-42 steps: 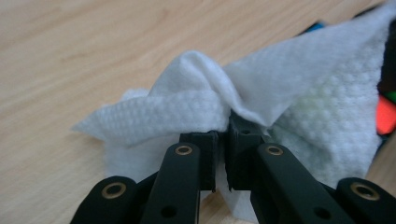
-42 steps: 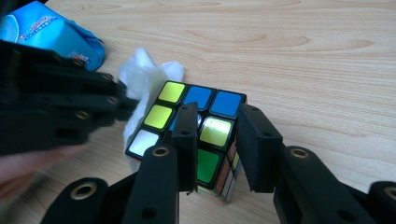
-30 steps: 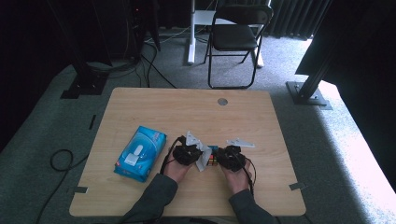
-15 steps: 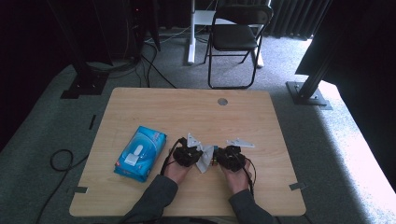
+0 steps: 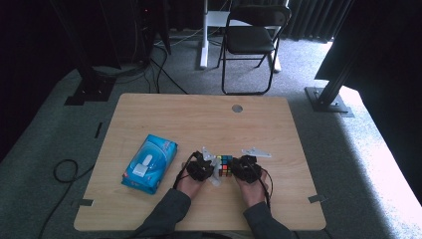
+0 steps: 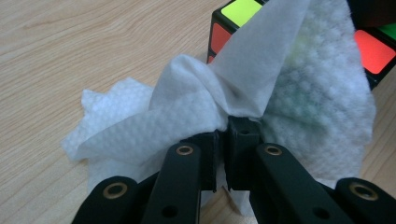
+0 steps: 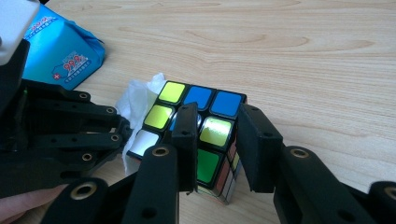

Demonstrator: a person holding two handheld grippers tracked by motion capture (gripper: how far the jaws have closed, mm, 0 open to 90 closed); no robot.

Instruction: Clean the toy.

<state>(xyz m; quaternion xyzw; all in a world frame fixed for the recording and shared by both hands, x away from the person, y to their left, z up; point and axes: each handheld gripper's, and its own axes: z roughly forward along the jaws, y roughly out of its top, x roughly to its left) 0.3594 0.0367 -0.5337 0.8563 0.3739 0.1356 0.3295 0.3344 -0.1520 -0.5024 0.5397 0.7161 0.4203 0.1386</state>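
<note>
Rubik's cube (image 5: 226,165) sits on the wooden table (image 5: 199,119) toward its near edge, at about six o'clock from the round grommet (image 5: 237,108), between the two hand-held grippers. Farthest left, at nine o'clock from the cube, lies a blue pack of wipes (image 5: 149,163), well apart from it. Next comes the left gripper (image 6: 228,135), its jaws pressed together on a bunched white wipe (image 6: 280,93) that drapes against the cube's side and spreads onto the wood. The cube's top shows yellow-green and blue squares, with red and orange on its sides. At three o'clock the right gripper (image 7: 217,140) pinches the cube, one jaw lying across the top face, the other against its side.
</note>
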